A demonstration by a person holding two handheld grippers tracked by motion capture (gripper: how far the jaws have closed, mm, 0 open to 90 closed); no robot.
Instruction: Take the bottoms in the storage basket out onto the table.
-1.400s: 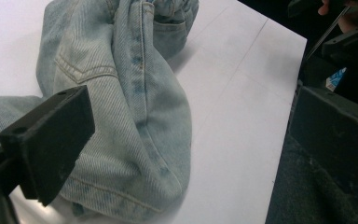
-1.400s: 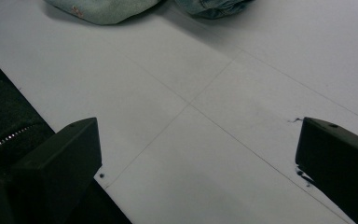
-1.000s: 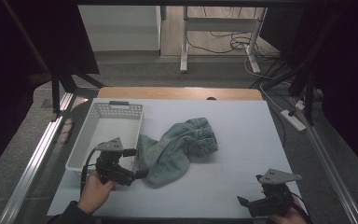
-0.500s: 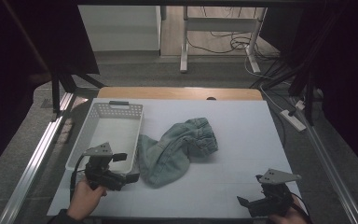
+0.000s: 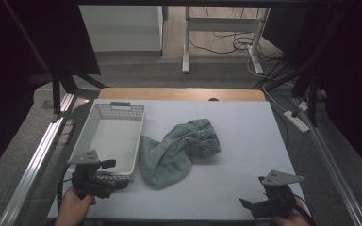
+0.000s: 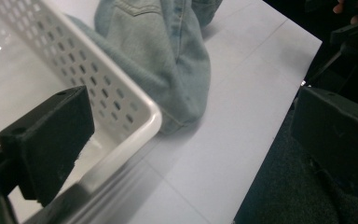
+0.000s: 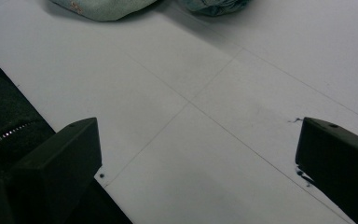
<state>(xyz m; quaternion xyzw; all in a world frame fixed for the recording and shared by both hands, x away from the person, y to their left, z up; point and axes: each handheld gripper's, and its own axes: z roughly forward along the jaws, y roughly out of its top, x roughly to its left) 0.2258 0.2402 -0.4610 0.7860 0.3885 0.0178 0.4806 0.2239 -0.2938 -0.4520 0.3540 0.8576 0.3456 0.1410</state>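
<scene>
— High view first: where do things stand?

— I have my left gripper point(image 5: 115, 182) at the near corner of the white basket point(image 5: 104, 112), jaws spread and holding nothing. My right gripper point(image 5: 250, 207) sits low at the near right corner of the table point(image 5: 245, 117), also spread, well apart from everything.

— And the cloth?

— The denim piece point(image 5: 176, 150) lies crumpled on the table, its left edge just beside the basket's right wall, maybe touching it; the light is dim, so I can't say for sure. In my left gripper view the basket point(image 6: 121, 88) corner sits between my jaws, and the denim point(image 6: 168, 56) bulges right behind it.

— So what is the step?

— I judge it is getting the denim into the basket. From here I need to clear the basket rim, swing right, and come down on a thick fold near the denim's near end.

— Any tips?

— Bite a full fold, not a thin edge, or it slips. Lift high enough that the trailing part clears the basket wall. My right gripper could take the far bunched end, so the cloth doesn't drag or tip the light basket.
</scene>
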